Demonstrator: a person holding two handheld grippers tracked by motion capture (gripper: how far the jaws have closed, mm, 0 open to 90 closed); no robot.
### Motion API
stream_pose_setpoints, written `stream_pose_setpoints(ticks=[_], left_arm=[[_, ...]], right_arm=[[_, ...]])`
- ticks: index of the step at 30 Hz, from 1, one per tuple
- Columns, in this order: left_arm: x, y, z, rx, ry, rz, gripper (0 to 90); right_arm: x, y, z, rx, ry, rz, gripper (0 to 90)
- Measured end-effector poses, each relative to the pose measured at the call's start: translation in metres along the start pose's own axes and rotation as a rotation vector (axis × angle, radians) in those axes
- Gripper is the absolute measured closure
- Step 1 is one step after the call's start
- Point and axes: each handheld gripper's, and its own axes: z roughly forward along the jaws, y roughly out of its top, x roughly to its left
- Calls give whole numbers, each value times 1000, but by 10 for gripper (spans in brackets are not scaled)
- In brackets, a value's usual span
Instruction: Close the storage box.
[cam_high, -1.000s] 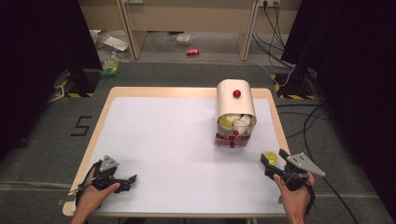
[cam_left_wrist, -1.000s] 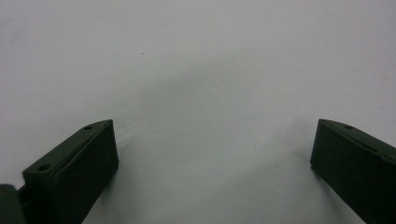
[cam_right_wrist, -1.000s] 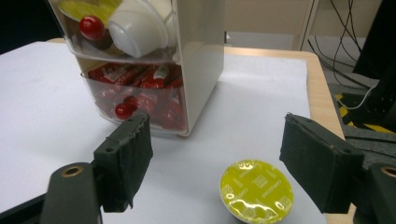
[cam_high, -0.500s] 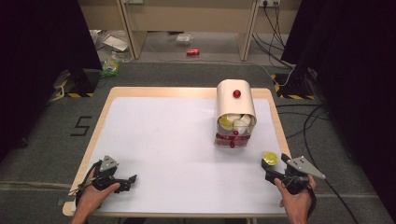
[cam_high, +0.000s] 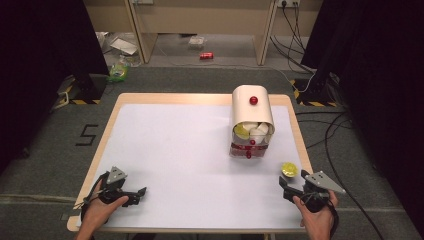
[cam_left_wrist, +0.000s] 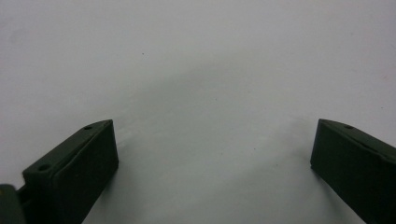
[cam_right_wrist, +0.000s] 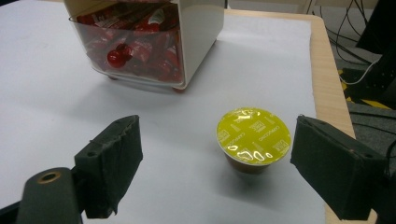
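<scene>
A coffee capsule (cam_high: 289, 168) with a yellow-green foil lid (cam_right_wrist: 253, 136) stands upright on the white table, near its right edge. My right gripper (cam_high: 292, 178) sits just behind it. Its jaws have just been opening and now stand wide. In the right gripper view the capsule lies between the pads (cam_right_wrist: 116, 154), closer to the right-hand one, and touches neither. My left gripper (cam_high: 141, 195) rests at the near left of the table, open, with only bare tabletop between its jaws (cam_left_wrist: 212, 123).
A white round-topped dispenser (cam_high: 252, 117) with a red knob stands beyond the capsule. Its open front shows capsules, and a clear drawer (cam_right_wrist: 140, 42) below holds red packets. The table's wooden right edge (cam_right_wrist: 329, 70) runs close to the capsule.
The right gripper's jaws have spread apart from the capsule and the gripper has drawn back slightly toward the person. The capsule stays where it stood. The left gripper has not moved.
</scene>
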Motion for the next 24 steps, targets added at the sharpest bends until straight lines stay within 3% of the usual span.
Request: stream_pose_setpoints(ticks=[24], left_arm=[[0, 0, 0, 0, 1, 0, 0]], right_arm=[[-2, -15, -7, 54, 15, 2, 169]])
